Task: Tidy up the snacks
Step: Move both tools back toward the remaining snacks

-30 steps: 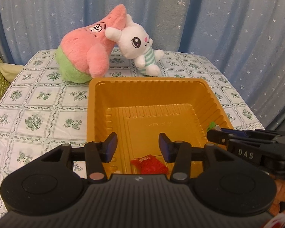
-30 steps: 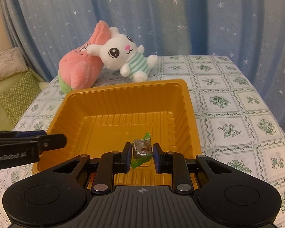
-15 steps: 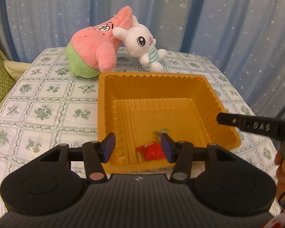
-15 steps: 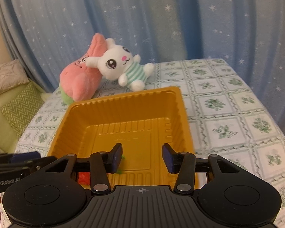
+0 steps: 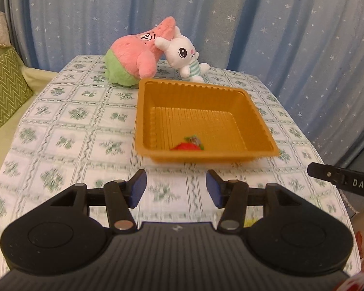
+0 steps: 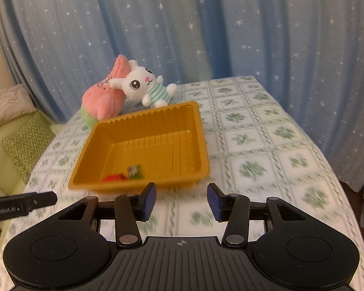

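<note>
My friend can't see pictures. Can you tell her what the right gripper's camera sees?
An orange tray sits on a flowery tablecloth with a red snack and a green-wrapped candy inside. The right gripper hangs open and empty in front of it. Behind the tray, a white bunny toy leans on a pink plush.

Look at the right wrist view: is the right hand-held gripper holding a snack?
No, the right hand-held gripper is open and empty; both snacks lie in the orange tray.
</note>
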Demonstrator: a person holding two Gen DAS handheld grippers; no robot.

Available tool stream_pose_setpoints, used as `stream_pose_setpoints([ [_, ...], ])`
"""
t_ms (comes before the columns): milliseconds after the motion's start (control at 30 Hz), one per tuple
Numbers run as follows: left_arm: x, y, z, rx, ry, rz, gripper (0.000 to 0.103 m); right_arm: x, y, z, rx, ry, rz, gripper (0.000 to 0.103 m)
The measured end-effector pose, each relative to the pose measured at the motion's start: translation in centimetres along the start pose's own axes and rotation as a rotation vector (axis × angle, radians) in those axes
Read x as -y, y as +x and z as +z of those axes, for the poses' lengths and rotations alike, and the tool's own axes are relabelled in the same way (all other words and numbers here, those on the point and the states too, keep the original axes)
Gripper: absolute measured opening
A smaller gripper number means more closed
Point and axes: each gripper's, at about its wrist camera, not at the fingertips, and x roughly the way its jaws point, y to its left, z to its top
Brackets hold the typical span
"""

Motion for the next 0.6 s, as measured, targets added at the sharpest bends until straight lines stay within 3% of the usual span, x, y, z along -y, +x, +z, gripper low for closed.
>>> stream_pose_setpoints([
  [267, 0.6, -4.9, -4.5, 0.01, -0.039, -0.005, 0.054, 0.1, -5.4, -5.3, -0.004, 0.062, 0.01, 0.047],
  [600, 0.2, -7.3, -9.9, -0.044, -0.05, 0.014, 0.057, 0.7, -8.9, -10.3, -0.041, 0.125, -0.006, 0.047],
])
